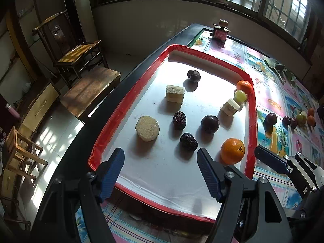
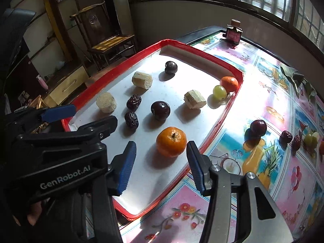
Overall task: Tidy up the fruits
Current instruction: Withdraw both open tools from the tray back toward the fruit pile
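- Lower left of the left wrist view: my left claw (image 1: pixel 160 170) stands wide with nothing between its blue pads, hanging over the near end of the red-rimmed tray (image 1: pixel 105 133)
- Centre left in the tray: a round pale cake (image 1: pixel 147 128), and above it a pale layered block (image 1: pixel 175 94)
- Middle of that view: two wrinkled red dates (image 1: pixel 179 120) (image 1: pixel 188 142), one dark plum (image 1: pixel 210 124) just right of them, another plum (image 1: pixel 193 76) towards the top
- Right of the tray: an orange mandarin (image 1: pixel 232 150) near the rim at lower right; a second mandarin (image 1: pixel 244 86), a green grape (image 1: pixel 240 95) and a pale chunk (image 1: pixel 229 107) crowd the upper right corner
- Far right, on the flowered tablecloth (image 1: pixel 271 93): a row of sorted fruit (image 1: pixel 291 119), with plums, dates, grapes and mandarins in little groups
- In the right wrist view, my right claw (image 2: pixel 161 160) sits at bottom centre, jaws moderately parted and empty, the near mandarin (image 2: pixel 171 141) just ahead of the tips and untouched
- My left claw shows at the left edge of that view (image 2: pixel 81 117), also parted
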Action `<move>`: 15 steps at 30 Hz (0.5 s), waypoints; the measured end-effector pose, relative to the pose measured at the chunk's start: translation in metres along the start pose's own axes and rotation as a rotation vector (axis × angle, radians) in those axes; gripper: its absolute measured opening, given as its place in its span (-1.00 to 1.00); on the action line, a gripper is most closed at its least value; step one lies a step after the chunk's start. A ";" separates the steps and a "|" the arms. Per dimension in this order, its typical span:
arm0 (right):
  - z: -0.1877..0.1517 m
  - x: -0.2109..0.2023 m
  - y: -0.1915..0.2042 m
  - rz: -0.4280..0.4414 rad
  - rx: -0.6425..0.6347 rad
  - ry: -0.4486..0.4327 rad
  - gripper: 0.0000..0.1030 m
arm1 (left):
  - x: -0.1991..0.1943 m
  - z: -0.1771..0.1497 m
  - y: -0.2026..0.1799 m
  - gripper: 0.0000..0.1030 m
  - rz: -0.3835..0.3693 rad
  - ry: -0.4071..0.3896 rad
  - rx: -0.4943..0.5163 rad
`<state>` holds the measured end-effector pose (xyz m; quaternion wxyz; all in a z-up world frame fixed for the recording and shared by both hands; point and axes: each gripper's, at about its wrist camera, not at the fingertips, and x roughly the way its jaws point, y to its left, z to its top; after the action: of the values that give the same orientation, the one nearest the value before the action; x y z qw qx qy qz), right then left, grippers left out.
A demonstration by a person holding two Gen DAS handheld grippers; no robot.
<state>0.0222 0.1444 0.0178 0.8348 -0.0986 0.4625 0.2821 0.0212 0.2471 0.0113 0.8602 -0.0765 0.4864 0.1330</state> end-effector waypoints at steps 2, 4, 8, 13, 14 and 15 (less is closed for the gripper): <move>-0.004 -0.007 -0.002 -0.002 0.007 -0.008 0.08 | -0.006 -0.003 -0.004 0.44 0.008 -0.014 0.006; -0.009 -0.015 -0.006 -0.007 0.020 -0.017 0.12 | -0.011 -0.005 -0.009 0.44 0.002 -0.022 0.011; -0.023 -0.033 -0.019 -0.014 0.057 -0.032 0.21 | -0.022 -0.012 -0.024 0.45 -0.012 -0.034 0.012; -0.047 -0.054 -0.051 -0.024 0.138 -0.038 0.26 | -0.032 -0.024 -0.066 0.47 -0.048 -0.049 0.087; -0.052 -0.058 -0.059 -0.028 0.155 -0.039 0.26 | -0.034 -0.026 -0.076 0.47 -0.057 -0.047 0.104; -0.058 -0.062 -0.068 -0.036 0.175 -0.041 0.26 | -0.035 -0.027 -0.087 0.47 -0.066 -0.044 0.120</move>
<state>-0.0062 0.0402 0.0307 0.8544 -0.0280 0.4663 0.2274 0.0080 0.1520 0.0271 0.8777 -0.0376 0.4715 0.0770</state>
